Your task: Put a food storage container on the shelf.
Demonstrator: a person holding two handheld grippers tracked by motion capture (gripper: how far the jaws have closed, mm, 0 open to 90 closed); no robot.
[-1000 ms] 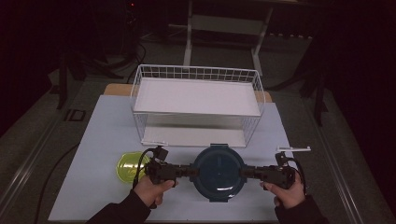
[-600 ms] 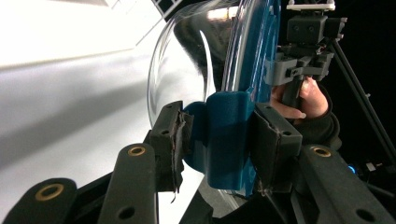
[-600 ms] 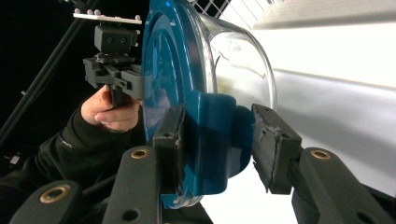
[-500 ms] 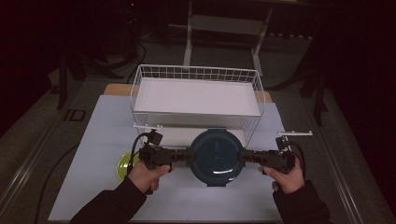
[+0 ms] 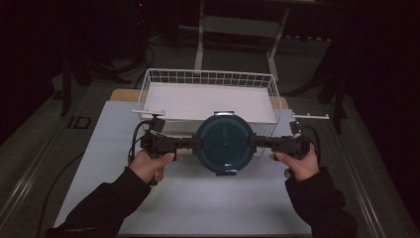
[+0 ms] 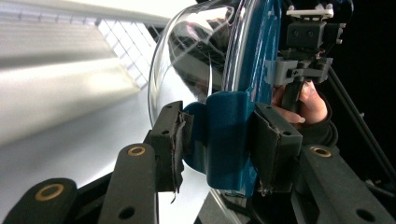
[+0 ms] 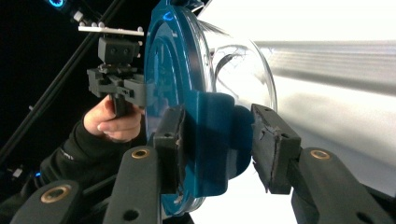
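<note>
In the high view, a round container with a dark teal lid [image 5: 223,144] hangs between the two hands, above the white worktop [image 5: 198,198] and just in front of the white wire basket [image 5: 208,79]. The left tongs [image 5: 190,143] reach in from the left and meet the lid's left edge; the right tongs [image 5: 253,141] come in from the right and meet its opposite edge. Both sets lie roughly level and point at each other across the container. The left hand [image 5: 151,163] and right hand [image 5: 297,163] come out of dark sleeves [image 5: 317,203] at the bottom. The container partly overlaps the basket's front wall in this view; whether it touches it I cannot tell.

In the left gripper view, the left tongs [image 6: 219,147] pinch a teal latch tab [image 6: 224,140] on the lid's rim, one pad on each side, pressed against it. The clear glass bowl [image 6: 187,60] of the container bulges to the left of the lid, and the basket's mesh [image 6: 128,44] shows behind it. Beyond the lid, the right hand [image 6: 303,100] grips its own tool.

In the right gripper view, the right tongs [image 7: 219,147] clamp the matching teal tab [image 7: 215,140] on the other side, with the left pad flat against it and the right pad against its outer bulge. The glass bowl [image 7: 243,60] curves to the right, and the left hand [image 7: 114,121] shows past the lid.
</note>
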